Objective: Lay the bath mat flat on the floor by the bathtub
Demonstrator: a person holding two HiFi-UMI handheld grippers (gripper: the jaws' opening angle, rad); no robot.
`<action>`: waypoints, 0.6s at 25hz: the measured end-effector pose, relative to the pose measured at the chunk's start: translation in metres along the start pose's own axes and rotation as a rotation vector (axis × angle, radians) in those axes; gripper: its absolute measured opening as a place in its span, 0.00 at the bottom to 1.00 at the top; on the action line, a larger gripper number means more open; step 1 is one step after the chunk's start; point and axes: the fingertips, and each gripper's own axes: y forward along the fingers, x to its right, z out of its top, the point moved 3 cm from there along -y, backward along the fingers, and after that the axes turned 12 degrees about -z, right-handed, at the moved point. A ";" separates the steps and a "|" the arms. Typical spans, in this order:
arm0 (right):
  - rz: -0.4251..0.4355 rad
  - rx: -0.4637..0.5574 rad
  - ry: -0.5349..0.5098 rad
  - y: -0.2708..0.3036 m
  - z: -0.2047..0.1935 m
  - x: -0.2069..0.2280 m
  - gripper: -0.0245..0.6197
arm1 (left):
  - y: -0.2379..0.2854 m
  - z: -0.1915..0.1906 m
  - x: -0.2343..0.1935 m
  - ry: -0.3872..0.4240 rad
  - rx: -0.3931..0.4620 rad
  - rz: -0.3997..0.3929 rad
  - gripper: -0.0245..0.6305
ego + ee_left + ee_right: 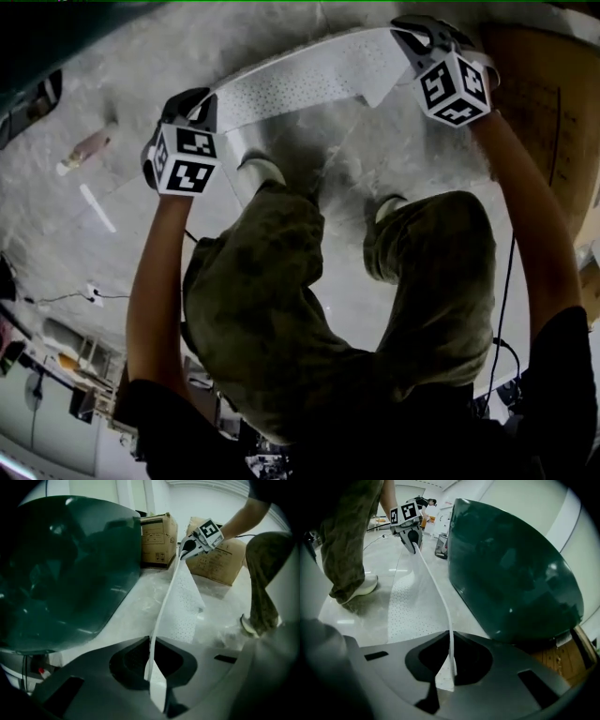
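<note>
A white perforated bath mat point(309, 77) hangs stretched between my two grippers above the pale floor. My left gripper point(202, 111) is shut on the mat's left end, and its edge point(157, 634) runs out from between the jaws toward the other gripper. My right gripper point(417, 42) is shut on the mat's right end, where the edge point(445, 616) rises from the jaws. The mat's lower part point(410, 606) trails down onto the floor. The dark green bathtub point(506, 569) stands right beside the mat, and it also fills the left of the left gripper view point(61, 573).
The person's legs and white shoes point(258, 173) stand on the floor just behind the mat. Cardboard boxes point(157, 538) sit past the tub's end, another point(544, 112) at the right. A small bottle point(84, 150) lies on the floor at the left.
</note>
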 end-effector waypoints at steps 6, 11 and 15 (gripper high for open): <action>-0.035 0.008 -0.050 0.074 -0.018 -0.012 0.08 | 0.061 -0.012 -0.041 0.101 0.064 0.133 0.08; -0.035 0.003 -0.045 0.120 -0.035 -0.016 0.08 | 0.100 -0.010 -0.072 0.203 0.070 0.195 0.08; -0.031 -0.006 -0.035 0.146 -0.038 -0.009 0.08 | 0.122 -0.005 -0.100 0.201 0.061 0.210 0.08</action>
